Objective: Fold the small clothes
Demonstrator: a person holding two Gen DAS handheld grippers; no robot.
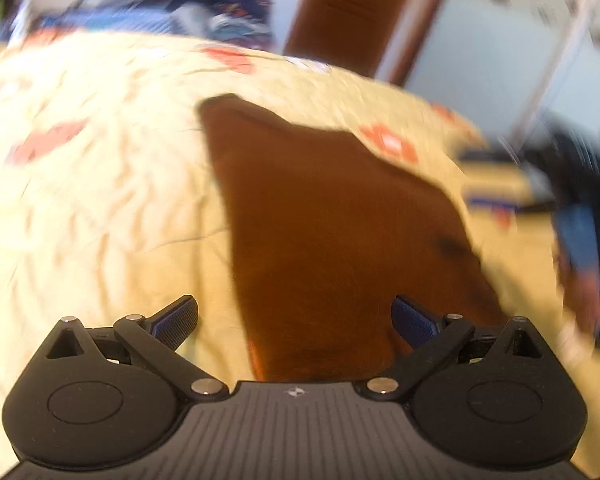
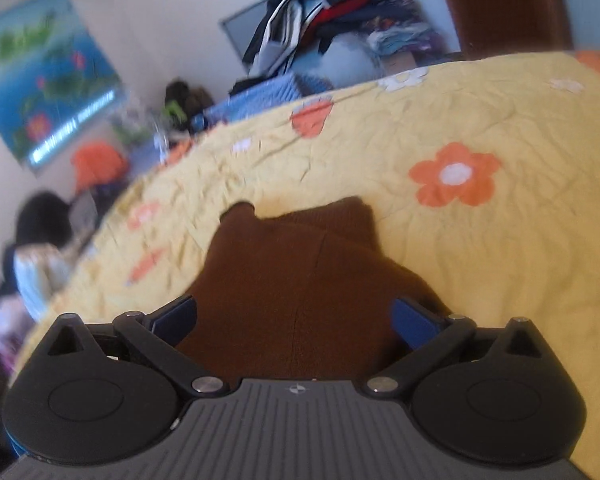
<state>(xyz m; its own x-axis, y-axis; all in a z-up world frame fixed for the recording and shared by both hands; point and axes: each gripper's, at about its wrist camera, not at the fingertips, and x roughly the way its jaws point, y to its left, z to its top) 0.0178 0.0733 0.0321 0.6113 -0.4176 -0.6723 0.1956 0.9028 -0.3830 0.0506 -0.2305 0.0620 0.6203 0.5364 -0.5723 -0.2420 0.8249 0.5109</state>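
Observation:
A small brown knit garment (image 1: 332, 216) lies on the yellow flowered bedspread (image 1: 100, 200). In the left wrist view it runs from between my fingers away toward the upper left, and the picture is blurred by motion. My left gripper (image 1: 295, 322) is open above its near end, the fingers (image 1: 176, 320) spread wide. In the right wrist view the same brown garment (image 2: 296, 280) shows two short ends at its far side. My right gripper (image 2: 295, 320) is open over its near part, nothing pinched between the blue pads (image 2: 414, 322).
A pile of mixed clothes (image 2: 332, 12) sits beyond the bed's far edge. A poster (image 2: 40, 80) hangs on the wall at left, with a person (image 2: 40, 248) below it. A brown door (image 1: 352, 8) stands behind the bed. The bedspread (image 2: 480, 240) stretches right.

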